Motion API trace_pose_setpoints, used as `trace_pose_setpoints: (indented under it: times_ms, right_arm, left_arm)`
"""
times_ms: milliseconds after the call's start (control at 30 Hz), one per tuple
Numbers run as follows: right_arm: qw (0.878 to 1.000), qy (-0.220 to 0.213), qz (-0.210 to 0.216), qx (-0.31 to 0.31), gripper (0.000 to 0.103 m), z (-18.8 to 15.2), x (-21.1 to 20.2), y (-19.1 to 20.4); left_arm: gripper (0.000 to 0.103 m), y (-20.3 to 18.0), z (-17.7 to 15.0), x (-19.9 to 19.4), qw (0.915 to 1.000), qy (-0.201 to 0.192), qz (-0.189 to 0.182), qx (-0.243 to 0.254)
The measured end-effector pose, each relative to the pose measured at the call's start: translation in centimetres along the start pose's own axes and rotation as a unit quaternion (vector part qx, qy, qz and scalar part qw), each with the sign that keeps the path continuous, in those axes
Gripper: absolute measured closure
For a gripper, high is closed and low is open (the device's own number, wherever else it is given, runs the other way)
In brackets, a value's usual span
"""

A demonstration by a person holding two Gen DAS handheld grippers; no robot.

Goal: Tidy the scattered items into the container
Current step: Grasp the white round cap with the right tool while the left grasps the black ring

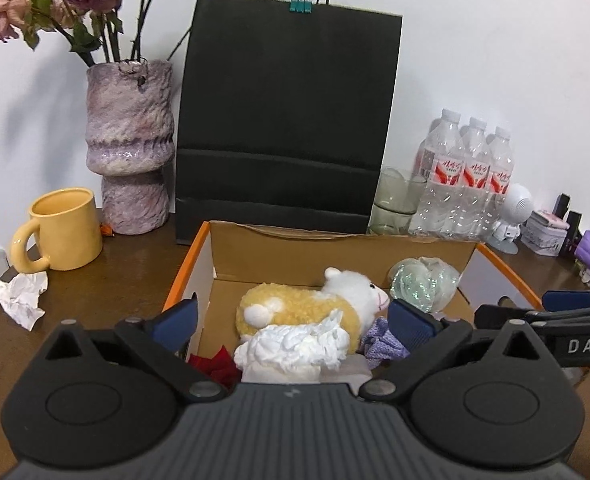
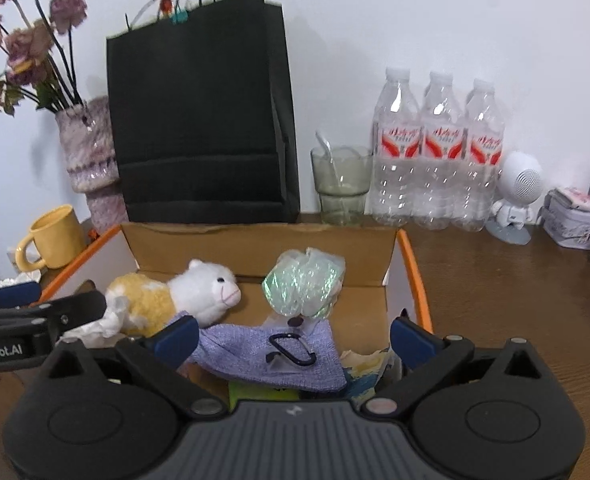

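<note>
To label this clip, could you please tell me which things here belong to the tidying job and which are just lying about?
Job:
cardboard box
plush sheep
shiny wrapper
purple cloth
crumpled tissue, not yet boxed

Lying about:
yellow mug
vase
black bag
water bottles
glass

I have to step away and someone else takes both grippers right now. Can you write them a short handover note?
Left gripper: open, nothing held, over the near end of the cardboard box.
Right gripper: open, nothing held, over the same box.
In the box: plush sheep, iridescent wrapped bundle, purple knit cloth with a carabiner on it, white tissue.
Left: crumpled tissue on the table by the yellow mug.
</note>
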State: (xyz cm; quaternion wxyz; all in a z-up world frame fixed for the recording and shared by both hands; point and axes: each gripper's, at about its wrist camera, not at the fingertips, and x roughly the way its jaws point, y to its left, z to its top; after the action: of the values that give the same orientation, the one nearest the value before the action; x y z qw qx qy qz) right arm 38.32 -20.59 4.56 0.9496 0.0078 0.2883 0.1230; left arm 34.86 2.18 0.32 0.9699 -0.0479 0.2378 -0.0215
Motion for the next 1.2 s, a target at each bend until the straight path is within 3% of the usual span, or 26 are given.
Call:
trace_pose_setpoints:
  times_ms: [333,567,767,867,900,967,1200]
  right_arm:
    - [0.999,-0.020,0.035,-0.036,0.002,-3.5,-7.4,2.6]
    - [0.996,0.031,0.065,-0.059,0.010,-7.5,-7.9,6.2]
    - [0.995,0.057,0.050,-0.060,0.026,-9.9,-4.5,8.1]
    - [0.995,0.074,0.044,-0.057,0.038,-10.0,-2.9,8.7]
    - [0.995,0.074,0.039,-0.059,0.044,-10.2,-2.8,8.8]
    - [0.995,0.069,0.040,-0.063,0.077,-10.3,-3.1,9.0]
    - [0.996,0.070,0.055,-0.031,0.080,-10.5,-4.2,7.2]
  left_arm:
    - [0.000,2.3,-3.0,-6.7,1.0000,0.006,0.002,-0.004]
    - [0.000,5.1,-6.8,-9.5,0.9986,0.036,0.025,-0.031]
    - [0.000,6.4,-8.6,-10.8,0.9973,0.047,0.030,-0.047]
    - [0.000,6.8,-8.7,-11.4,0.9970,0.045,0.034,-0.053]
    - [0.000,6.9,-8.7,-11.5,0.9970,0.044,0.034,-0.054]
    - [0.000,7.0,-8.8,-11.6,0.9970,0.044,0.034,-0.055]
    - [0.000,5.3,-9.2,-10.8,0.9968,0.059,0.028,-0.047]
